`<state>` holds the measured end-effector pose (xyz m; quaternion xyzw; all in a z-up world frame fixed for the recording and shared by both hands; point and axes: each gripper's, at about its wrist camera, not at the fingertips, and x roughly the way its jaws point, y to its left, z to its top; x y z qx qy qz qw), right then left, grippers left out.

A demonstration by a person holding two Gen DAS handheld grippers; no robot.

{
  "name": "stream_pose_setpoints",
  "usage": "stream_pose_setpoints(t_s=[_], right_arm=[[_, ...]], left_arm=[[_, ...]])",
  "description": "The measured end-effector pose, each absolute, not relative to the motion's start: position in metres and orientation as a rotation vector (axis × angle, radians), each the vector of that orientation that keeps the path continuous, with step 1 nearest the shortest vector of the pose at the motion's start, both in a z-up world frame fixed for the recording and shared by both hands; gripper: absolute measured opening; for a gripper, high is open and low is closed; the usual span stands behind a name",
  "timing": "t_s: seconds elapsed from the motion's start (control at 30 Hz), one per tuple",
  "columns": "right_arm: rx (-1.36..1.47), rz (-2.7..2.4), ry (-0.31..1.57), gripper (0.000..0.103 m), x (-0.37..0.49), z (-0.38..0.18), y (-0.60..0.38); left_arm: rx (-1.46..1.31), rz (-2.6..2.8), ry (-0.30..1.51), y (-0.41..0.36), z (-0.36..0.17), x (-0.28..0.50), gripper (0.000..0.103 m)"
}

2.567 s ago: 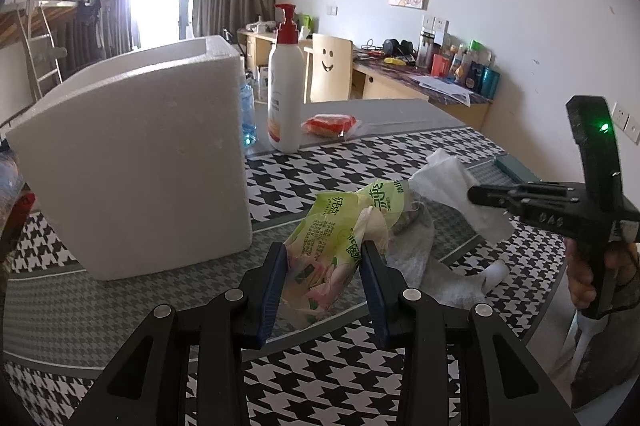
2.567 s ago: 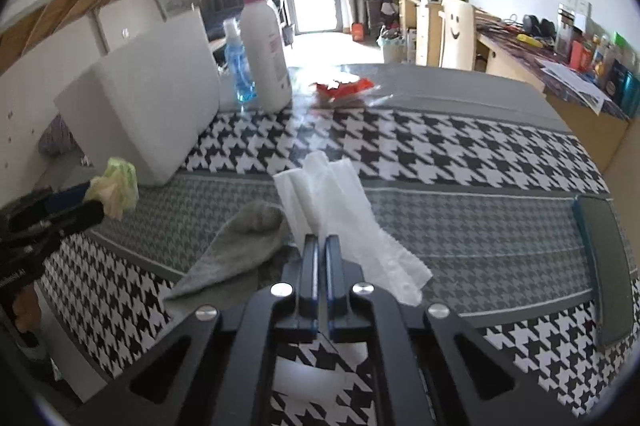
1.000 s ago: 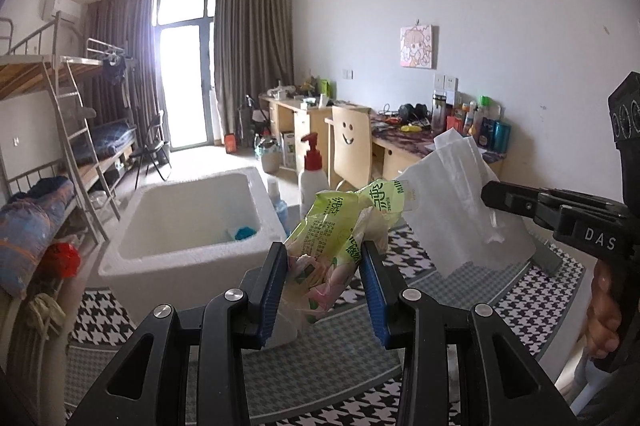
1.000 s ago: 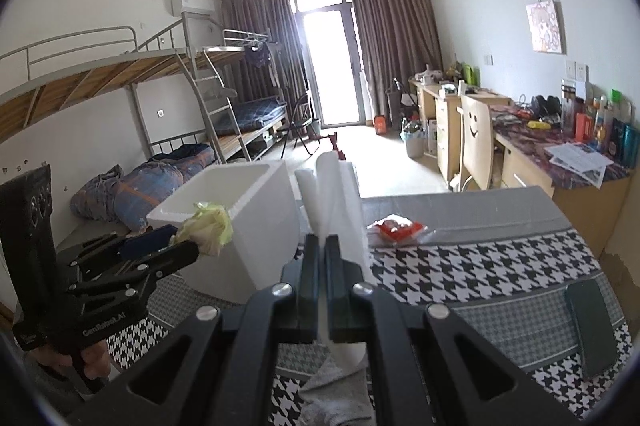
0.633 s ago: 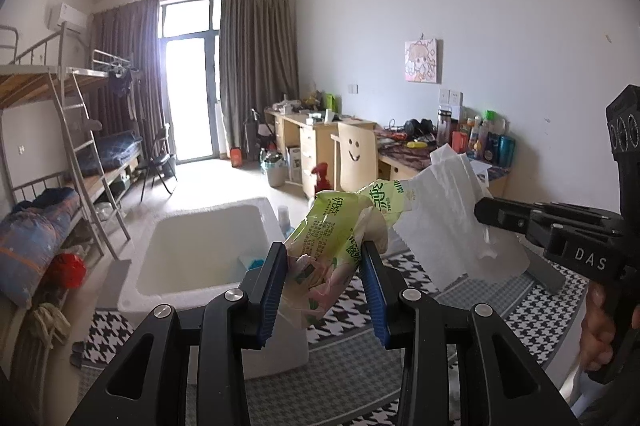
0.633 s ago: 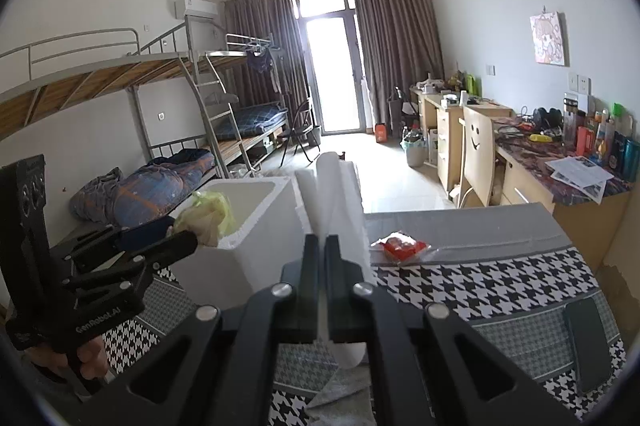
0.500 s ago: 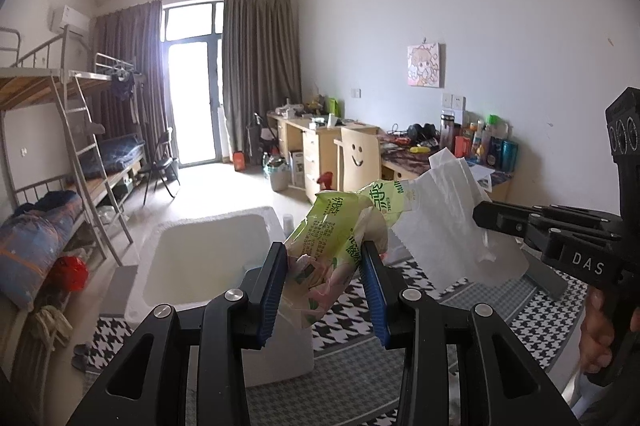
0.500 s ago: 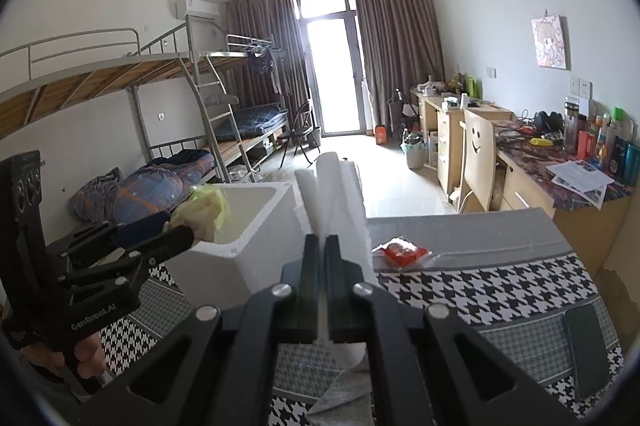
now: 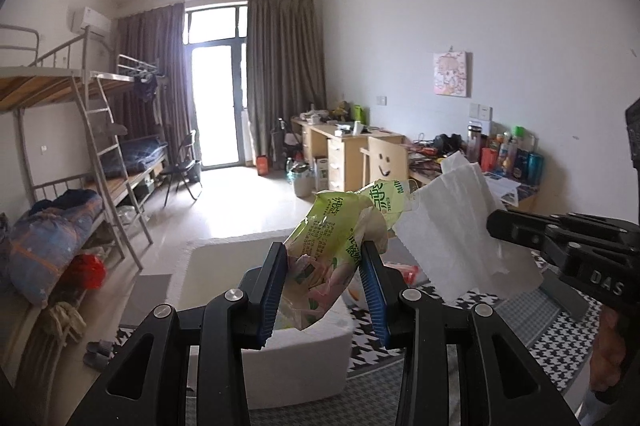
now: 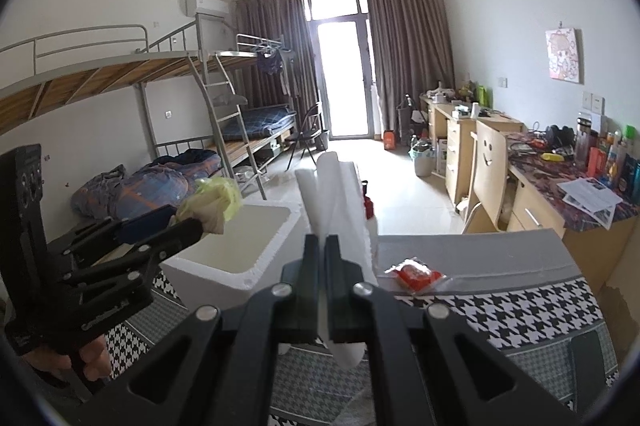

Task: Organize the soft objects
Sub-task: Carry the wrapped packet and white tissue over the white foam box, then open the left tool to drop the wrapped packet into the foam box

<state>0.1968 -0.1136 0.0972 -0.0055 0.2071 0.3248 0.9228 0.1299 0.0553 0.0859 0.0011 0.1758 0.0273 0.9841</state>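
The left gripper (image 9: 325,288), clenched on a crumpled green plastic packet (image 9: 340,226), hangs above the open white foam box (image 9: 224,266) at six o'clock, nearer than the right gripper (image 10: 323,290) pinching white tissue (image 10: 334,194).

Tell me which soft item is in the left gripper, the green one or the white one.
The green crumpled packet, clamped between the left gripper's blue pads. The white tissue is pinched in the right gripper.

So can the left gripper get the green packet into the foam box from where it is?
Probably yes: left gripper holds the green packet above the foam box, whose open top looks unobstructed.
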Motion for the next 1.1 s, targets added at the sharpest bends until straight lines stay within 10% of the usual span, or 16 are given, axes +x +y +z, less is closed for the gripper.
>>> stream_pose_setpoints(t_s=[1.1], right_arm=[[-0.040,0.829,0.466,0.005,0.222,0.109,-0.026]], left_arm=[[-0.033,0.256,0.430,0.119,0.064,0.167,0.049]])
